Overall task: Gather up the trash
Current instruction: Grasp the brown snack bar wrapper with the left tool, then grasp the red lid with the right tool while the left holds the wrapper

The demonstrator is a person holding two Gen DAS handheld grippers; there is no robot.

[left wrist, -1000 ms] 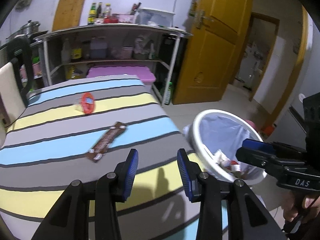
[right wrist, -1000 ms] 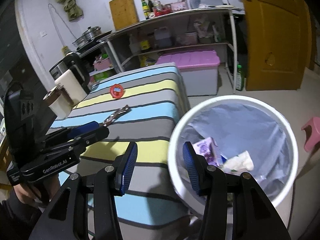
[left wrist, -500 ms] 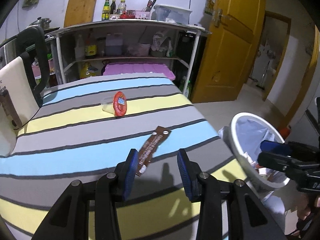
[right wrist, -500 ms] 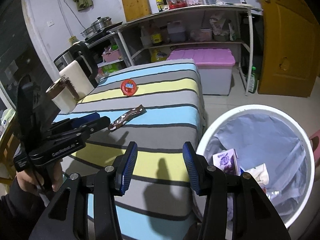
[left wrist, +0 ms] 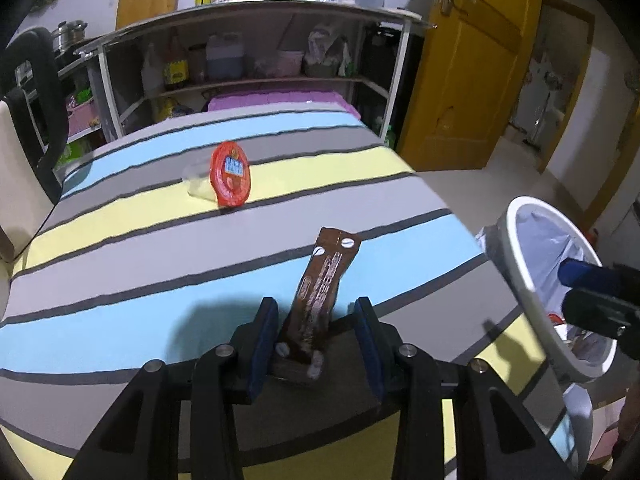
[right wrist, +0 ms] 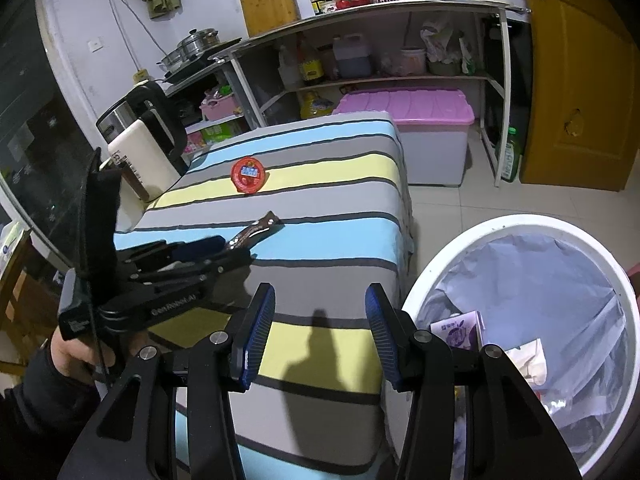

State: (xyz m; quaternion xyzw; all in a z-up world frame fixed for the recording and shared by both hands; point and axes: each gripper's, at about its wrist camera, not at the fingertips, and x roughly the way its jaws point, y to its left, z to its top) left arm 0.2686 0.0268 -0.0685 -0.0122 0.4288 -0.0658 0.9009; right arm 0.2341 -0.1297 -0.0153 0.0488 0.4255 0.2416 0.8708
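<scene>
A brown snack wrapper (left wrist: 325, 288) lies on the striped table (left wrist: 120, 240); its near end lies between the blue pads of my open left gripper (left wrist: 316, 320), untouched by them. It also shows in the right wrist view (right wrist: 256, 233), by the left gripper (right wrist: 208, 248). A clear cup with a red lid (left wrist: 228, 174) lies on its side farther back (right wrist: 248, 175). My right gripper (right wrist: 320, 330) is open and empty, above the table edge beside the white trash bin (right wrist: 432, 272), which holds several bits of trash.
A kettle (right wrist: 148, 148) stands at the table's left edge. A shelf unit (right wrist: 360, 40) and a pink-lidded box (right wrist: 404, 104) stand behind the table. A yellow door (left wrist: 468, 60) is at the right. The bin (left wrist: 516, 272) stands off the table's right corner.
My left gripper has moved forward and down so the wrapper's near end now lies between its pads. The right gripper has shifted slightly left, away from the bin.
</scene>
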